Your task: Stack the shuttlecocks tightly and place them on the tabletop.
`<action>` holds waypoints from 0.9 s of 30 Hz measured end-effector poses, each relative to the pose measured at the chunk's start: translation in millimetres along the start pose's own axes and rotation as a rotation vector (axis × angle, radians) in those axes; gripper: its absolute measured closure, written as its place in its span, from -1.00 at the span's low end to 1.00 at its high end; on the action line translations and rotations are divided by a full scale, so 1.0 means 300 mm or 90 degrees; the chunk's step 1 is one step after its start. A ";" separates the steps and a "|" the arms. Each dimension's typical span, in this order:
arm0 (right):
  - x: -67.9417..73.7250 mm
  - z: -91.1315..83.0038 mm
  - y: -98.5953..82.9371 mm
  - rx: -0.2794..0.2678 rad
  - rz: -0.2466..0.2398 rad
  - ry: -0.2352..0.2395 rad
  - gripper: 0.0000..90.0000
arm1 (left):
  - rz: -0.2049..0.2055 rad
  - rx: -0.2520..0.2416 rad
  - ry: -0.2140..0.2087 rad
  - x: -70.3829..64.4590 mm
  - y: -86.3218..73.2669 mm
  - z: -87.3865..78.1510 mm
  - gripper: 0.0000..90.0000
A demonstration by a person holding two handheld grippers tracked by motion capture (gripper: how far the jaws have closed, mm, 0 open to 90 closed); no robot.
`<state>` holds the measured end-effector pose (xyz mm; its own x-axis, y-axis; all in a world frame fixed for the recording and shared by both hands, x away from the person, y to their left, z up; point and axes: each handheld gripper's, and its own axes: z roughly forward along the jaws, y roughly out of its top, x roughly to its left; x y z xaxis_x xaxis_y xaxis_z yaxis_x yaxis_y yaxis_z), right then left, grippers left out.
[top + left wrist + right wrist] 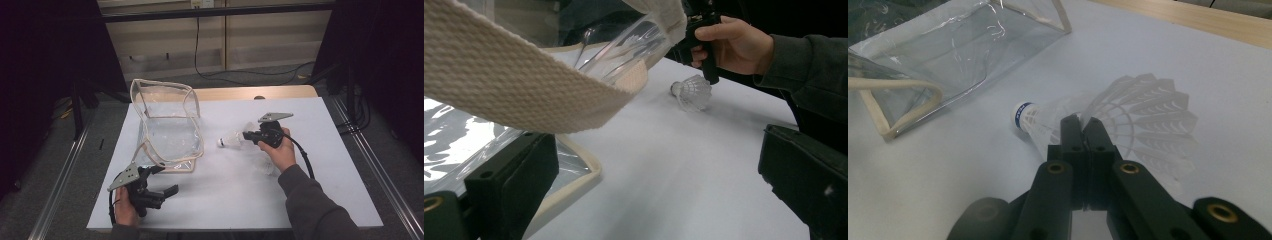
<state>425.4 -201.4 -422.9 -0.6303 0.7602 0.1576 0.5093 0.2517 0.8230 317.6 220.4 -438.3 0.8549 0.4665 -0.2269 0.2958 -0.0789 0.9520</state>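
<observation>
While my right gripper [1082, 122] pinches the white feathered shuttlecock [1118, 117] mid-table, my left gripper [161, 181], jaws spread, waits by the clear cream-trimmed plastic pouch [167, 122]; next I must carry it to the pouch mouth.

White table [320, 165], grey floor [60, 145], dark surroundings

The white table [240, 190] was lit evenly and fairly brightly from above, while the surroundings in the high view were left in near darkness. Only soft, faint shadows were cast. Glare was thrown off the clear plastic bag [170, 135] in streaks. In the left gripper view the bag's woven trim [514, 85] was rendered slightly soft. In the right gripper view the shuttlecock [1108, 122] was blurred and its feathers ghosted; mild noise was seen throughout.
</observation>
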 end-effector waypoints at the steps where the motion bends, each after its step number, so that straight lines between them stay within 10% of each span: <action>1: 0.000 0.001 0.000 -0.001 0.000 -0.001 0.99 | 0.000 0.000 0.000 0.000 0.000 0.000 -0.93; 27: 0.007 0.018 -0.002 0.005 -0.006 0.011 0.99 | -0.002 0.002 -0.002 0.002 -0.001 0.003 -0.93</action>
<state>426.9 -196.9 -425.8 -0.6450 0.7474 0.1595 0.5079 0.2634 0.8201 318.5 220.1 -438.8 0.8552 0.4645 -0.2298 0.2991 -0.0804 0.9508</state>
